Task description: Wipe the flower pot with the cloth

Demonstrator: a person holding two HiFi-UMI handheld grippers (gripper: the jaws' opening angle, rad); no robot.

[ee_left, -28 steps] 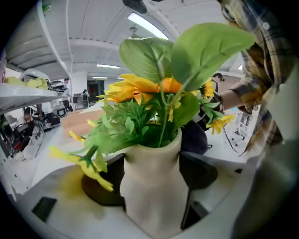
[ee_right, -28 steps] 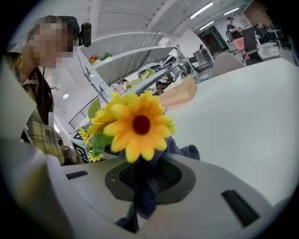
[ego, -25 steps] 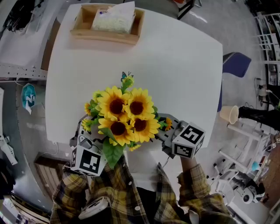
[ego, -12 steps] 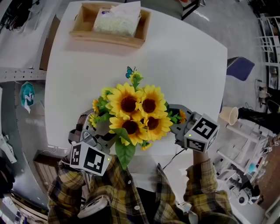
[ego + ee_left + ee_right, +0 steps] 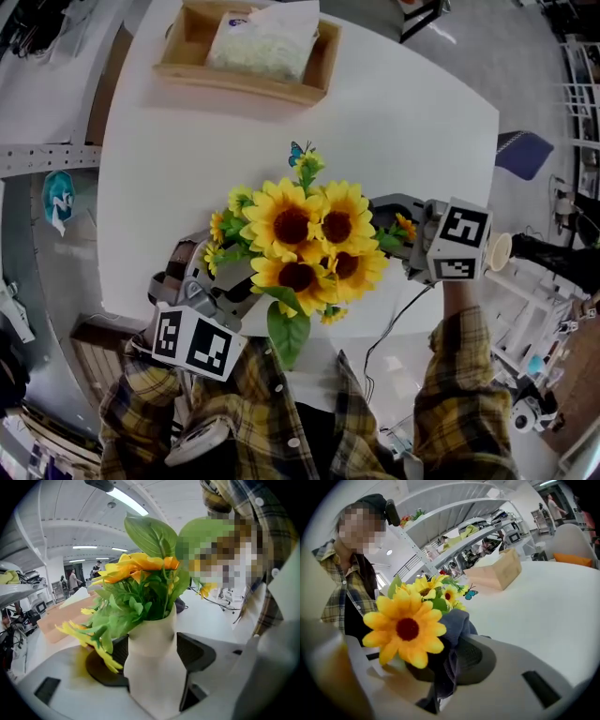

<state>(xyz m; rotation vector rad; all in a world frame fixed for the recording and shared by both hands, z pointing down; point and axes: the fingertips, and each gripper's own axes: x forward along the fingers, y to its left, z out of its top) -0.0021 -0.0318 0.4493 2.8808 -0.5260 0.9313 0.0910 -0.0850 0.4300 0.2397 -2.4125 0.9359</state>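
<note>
A bunch of yellow sunflowers (image 5: 305, 246) stands near the table's front edge and hides the pot in the head view. In the left gripper view the white flower pot (image 5: 154, 667) sits between the dark pads (image 5: 196, 651). My left gripper (image 5: 154, 649) has just been closing, and the pads now press on the pot's neck. It comes in from the lower left (image 5: 230, 278). My right gripper (image 5: 394, 225) is at the bouquet's right side, shut on a blue-grey cloth (image 5: 455, 629). The cloth bunches up behind a sunflower (image 5: 407, 629).
A wooden tray (image 5: 187, 67) with a tissue pack (image 5: 267, 42) lies at the far side of the white table (image 5: 403, 122). A small blue butterfly (image 5: 298, 152) tops the bouquet. A person's plaid sleeves frame the near edge. Shelving and a chair stand beyond the table's right edge.
The right gripper with the cloth has swung from the bouquet's lower right up to its right side. The left gripper has stayed at the lower left of the bouquet.
</note>
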